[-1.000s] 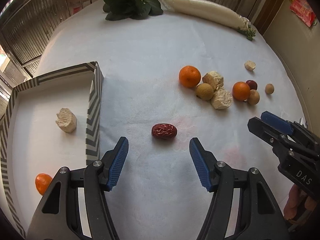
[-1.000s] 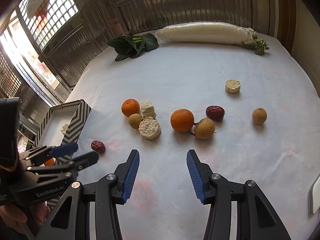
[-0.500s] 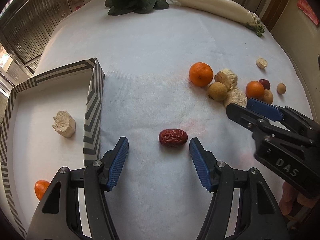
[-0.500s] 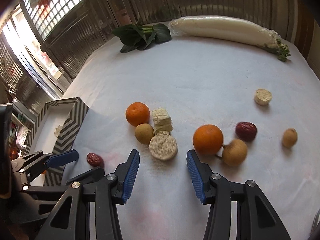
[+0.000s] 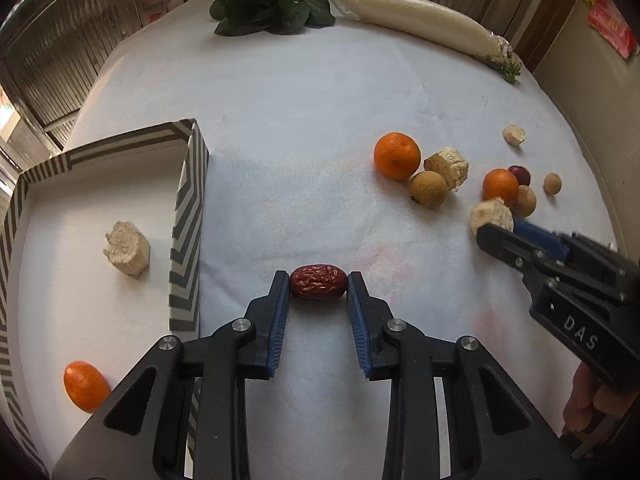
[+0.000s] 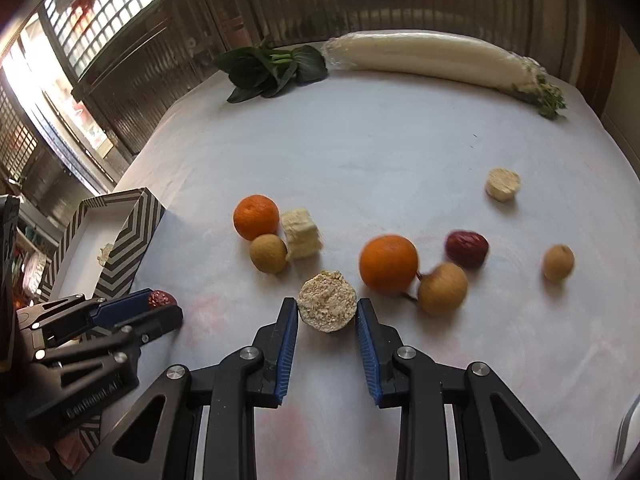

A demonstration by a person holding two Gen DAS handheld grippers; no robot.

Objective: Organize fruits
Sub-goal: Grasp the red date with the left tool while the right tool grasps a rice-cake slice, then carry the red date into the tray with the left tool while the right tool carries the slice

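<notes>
Fruits lie scattered across the white tablecloth, and you have both tools down on separate pieces at once. Your left gripper is closing on the red date in the lower middle of the left view; its blue pads touch the date's two ends, gripping it lengthwise so it cannot roll away. Just left of it stands the striped box, already holding a small orange and a pale chunk, so the date has a short trip, likely why this hand takes it. Your right gripper is closing around the round crumbly cake in the lower middle of the right view, pads at its sides and apparently touching. The rest wait in the cluster above: two oranges, brown round fruits, a second date. Greens and the long white radish sit apart at the top edge.
</notes>
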